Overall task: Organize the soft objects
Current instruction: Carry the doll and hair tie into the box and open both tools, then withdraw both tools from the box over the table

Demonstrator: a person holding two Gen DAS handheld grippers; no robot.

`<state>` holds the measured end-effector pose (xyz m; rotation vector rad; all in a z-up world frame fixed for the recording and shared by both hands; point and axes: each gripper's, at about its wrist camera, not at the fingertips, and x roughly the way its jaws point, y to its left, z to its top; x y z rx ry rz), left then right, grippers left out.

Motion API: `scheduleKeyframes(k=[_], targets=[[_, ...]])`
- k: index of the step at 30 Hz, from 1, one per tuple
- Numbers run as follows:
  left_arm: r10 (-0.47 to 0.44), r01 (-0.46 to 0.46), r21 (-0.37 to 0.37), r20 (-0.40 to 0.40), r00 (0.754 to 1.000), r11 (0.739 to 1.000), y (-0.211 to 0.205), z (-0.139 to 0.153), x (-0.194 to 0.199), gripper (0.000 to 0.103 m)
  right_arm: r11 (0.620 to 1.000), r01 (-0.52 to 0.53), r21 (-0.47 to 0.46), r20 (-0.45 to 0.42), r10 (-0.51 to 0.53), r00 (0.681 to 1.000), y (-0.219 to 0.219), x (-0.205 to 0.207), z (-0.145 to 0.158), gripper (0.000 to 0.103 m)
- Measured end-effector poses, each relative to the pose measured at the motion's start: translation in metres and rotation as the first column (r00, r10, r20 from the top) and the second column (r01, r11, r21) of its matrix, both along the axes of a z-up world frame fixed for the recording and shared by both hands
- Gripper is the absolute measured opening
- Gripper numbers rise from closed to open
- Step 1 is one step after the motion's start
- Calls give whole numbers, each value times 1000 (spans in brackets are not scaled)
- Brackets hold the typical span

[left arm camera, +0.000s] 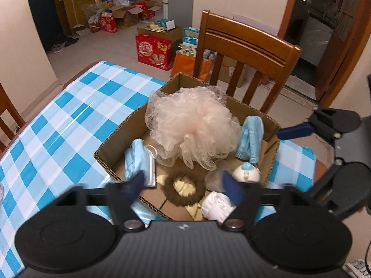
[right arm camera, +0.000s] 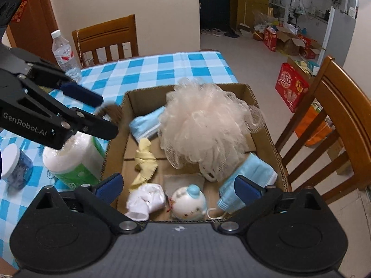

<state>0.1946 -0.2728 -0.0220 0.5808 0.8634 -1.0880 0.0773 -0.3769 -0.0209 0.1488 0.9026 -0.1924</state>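
Note:
A cardboard box (left arm camera: 120, 139) (right arm camera: 185, 88) on the checked table holds a pink bath pouf (left arm camera: 194, 125) (right arm camera: 206, 125), blue face masks (left arm camera: 251, 136) (right arm camera: 145, 125), a yellow cloth (right arm camera: 145, 159), a white sock (left arm camera: 215, 205) (right arm camera: 146, 200) and a small round toy (left arm camera: 245, 173) (right arm camera: 189, 205). My left gripper (left arm camera: 184, 184) (right arm camera: 109, 117) is open over the box's near corner. A brown scrunchie (left arm camera: 183, 185) (right arm camera: 111, 113) sits between its fingers, untouched and blurred. My right gripper (right arm camera: 179, 187) is open over the sock and toy, with a blue mask (right arm camera: 250, 173) behind its right finger.
Beside the box stand a white and green roll (right arm camera: 69, 159), a small jar (right arm camera: 16, 164) and a water bottle (right arm camera: 63, 55). A wooden chair (left arm camera: 245, 53) (right arm camera: 329, 120) backs onto the box's far side. Another chair (right arm camera: 106, 37) is at the table's far end.

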Motion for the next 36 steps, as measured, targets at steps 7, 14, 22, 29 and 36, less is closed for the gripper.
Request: scheduleKeyframes(k=[7,14,22,29,36], targets=[[38,-38,-8,-1,999,999,9,0,0,89,1000,12,-12,0,-12,1000,-4,-6,-3,103],[67,-66,-30,27,997,997,30,8,-9,92,998,18,-57,7,-18,1000,2,-6,-1,103],[140,-137,-53,52,989,989,67,6,-25,94,998,3,-57,6,-2,1000,15,-7,4,103],[280,-280,-59,-13,960,958,106,-10,-32,94,999,-20,-45,-1,20,1000,34,-6,5,103],[408,-407,-30,33,913,913,148,-23,-39,95,998,-60,-24,-3,60,998,57,-2,7,103]])
